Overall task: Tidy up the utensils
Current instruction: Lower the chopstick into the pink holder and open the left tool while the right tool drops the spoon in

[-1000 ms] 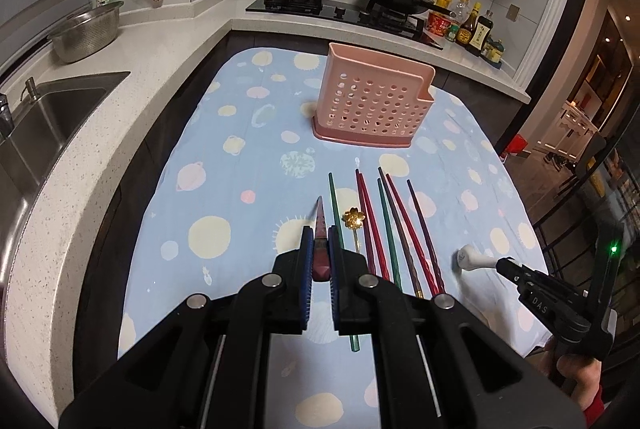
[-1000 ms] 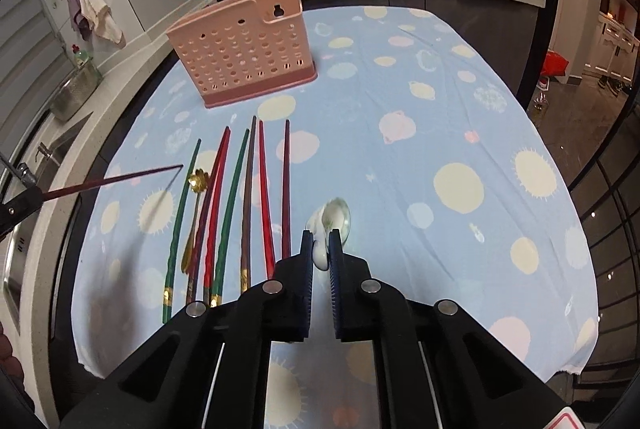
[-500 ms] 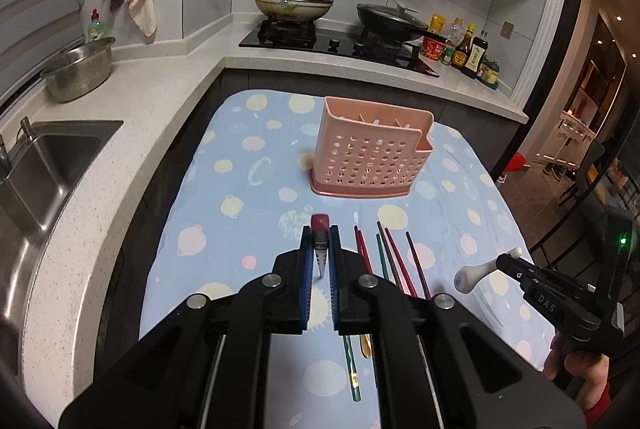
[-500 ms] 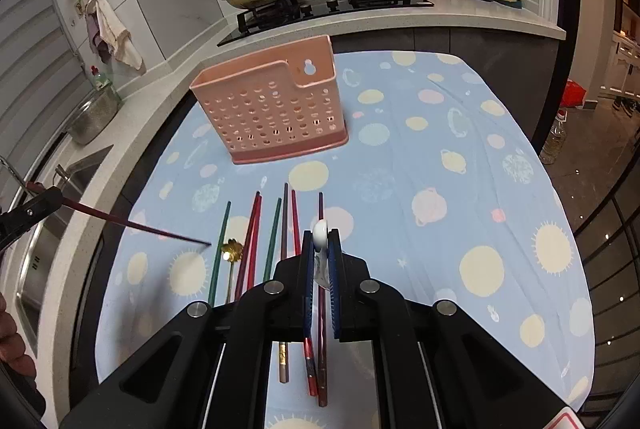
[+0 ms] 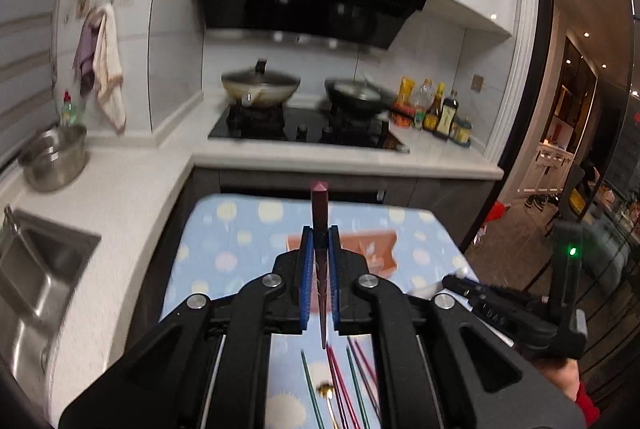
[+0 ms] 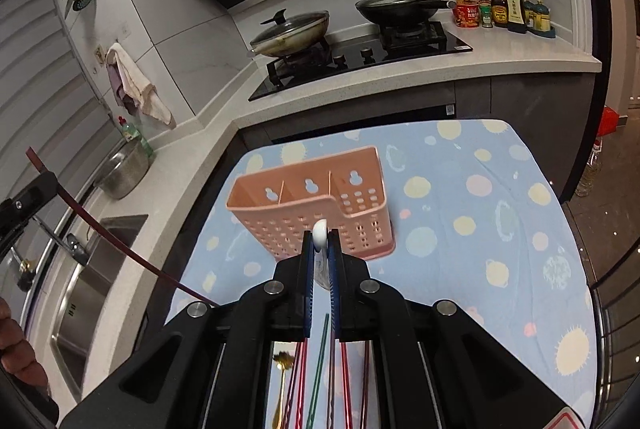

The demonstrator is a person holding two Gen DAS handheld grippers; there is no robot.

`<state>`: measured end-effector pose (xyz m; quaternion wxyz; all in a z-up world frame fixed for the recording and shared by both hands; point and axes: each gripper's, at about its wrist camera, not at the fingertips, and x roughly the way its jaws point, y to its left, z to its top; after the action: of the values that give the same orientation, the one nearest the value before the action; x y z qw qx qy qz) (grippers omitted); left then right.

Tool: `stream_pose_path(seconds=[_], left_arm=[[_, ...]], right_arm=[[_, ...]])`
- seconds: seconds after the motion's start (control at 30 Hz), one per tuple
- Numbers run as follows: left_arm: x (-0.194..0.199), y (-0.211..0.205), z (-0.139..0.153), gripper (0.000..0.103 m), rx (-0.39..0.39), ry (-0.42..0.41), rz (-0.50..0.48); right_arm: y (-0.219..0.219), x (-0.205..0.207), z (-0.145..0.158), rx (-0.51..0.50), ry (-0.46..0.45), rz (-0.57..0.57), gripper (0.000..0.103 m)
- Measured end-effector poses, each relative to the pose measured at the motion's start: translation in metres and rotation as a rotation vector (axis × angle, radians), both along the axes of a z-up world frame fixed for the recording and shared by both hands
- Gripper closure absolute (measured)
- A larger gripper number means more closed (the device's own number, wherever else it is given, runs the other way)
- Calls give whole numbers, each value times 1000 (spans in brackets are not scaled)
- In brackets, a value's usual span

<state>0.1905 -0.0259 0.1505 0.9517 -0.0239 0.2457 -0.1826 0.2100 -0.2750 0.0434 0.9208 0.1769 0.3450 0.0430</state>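
My left gripper (image 5: 319, 235) is shut on a dark red chopstick (image 5: 319, 207), held high above the table with its thick end pointing away. The pink perforated utensil holder (image 5: 378, 249) stands beyond it, partly hidden. My right gripper (image 6: 320, 243) is shut on a white spoon (image 6: 320, 231), hovering just in front of the pink holder (image 6: 304, 203). Seen from the right wrist, the left gripper (image 6: 28, 199) is at far left, the dark red chopstick (image 6: 100, 225) slanting down from it. Several coloured chopsticks (image 6: 320, 349) and a gold spoon (image 6: 283, 361) lie on the cloth below.
The table wears a blue dotted cloth (image 6: 480, 229). To the left a white counter carries a sink (image 5: 32, 269) and a steel bowl (image 5: 56, 161). Behind the table, the stove (image 6: 360, 57) holds two lidded pans. Sauce bottles (image 6: 500, 5) stand at the back right.
Both grippers have lifted well off the cloth with their utensils and come closer to the pink holder. The chopstick and white spoon left the row on the table.
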Motion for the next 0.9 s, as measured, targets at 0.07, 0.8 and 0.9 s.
stream_pose_path(seconds=[0.07, 0.8, 0.9], left_arm=[[11, -5, 17, 96, -6, -41, 3], [126, -33, -33, 96, 33, 27, 46], [128, -33, -43, 89, 45, 38, 61]], right_arm=[[-3, 15, 7, 8, -15, -1, 96], [-24, 124, -48, 5, 116, -43, 93], [-22, 119, -43, -36, 93, -57, 85]])
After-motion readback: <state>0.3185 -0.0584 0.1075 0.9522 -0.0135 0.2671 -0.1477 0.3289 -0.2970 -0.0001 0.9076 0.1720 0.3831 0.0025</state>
